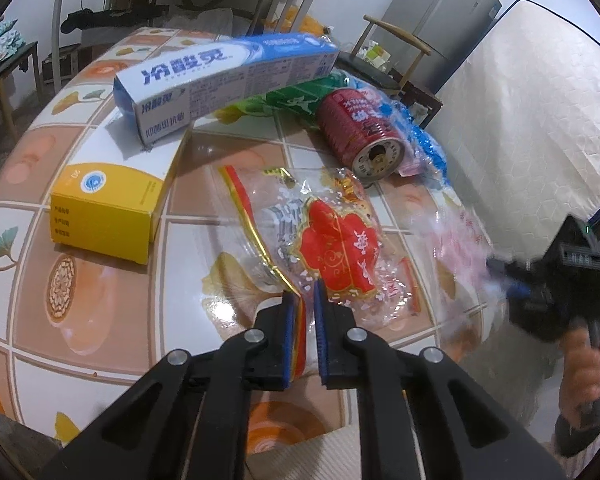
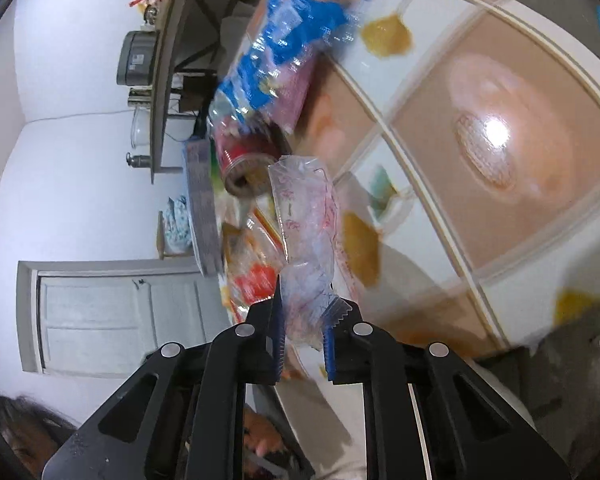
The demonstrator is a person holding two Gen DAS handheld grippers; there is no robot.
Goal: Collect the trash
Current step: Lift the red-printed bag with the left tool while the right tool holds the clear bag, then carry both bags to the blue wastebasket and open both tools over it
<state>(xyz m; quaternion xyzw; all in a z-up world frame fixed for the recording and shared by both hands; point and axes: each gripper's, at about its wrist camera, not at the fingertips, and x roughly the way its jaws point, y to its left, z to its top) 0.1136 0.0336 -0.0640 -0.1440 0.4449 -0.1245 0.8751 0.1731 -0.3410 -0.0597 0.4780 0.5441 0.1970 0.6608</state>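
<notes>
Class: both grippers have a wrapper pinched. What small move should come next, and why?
Probably lift both clear of the table: the left gripper pinches the red-printed wrapper, the right gripper the clear pink-printed wrapper.

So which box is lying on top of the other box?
The long blue-and-white toothpaste box. One end rests on the yellow box, which lies flat on the table.

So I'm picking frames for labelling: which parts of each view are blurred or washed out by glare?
Left wrist view: mostly sharp, toothpaste box and red can legible; only the right gripper and its pale wrapper smear at the right edge. Right wrist view: motion-blurred throughout, the blue wrapper streaked, a lamp glare spot on the glossy table.
</notes>
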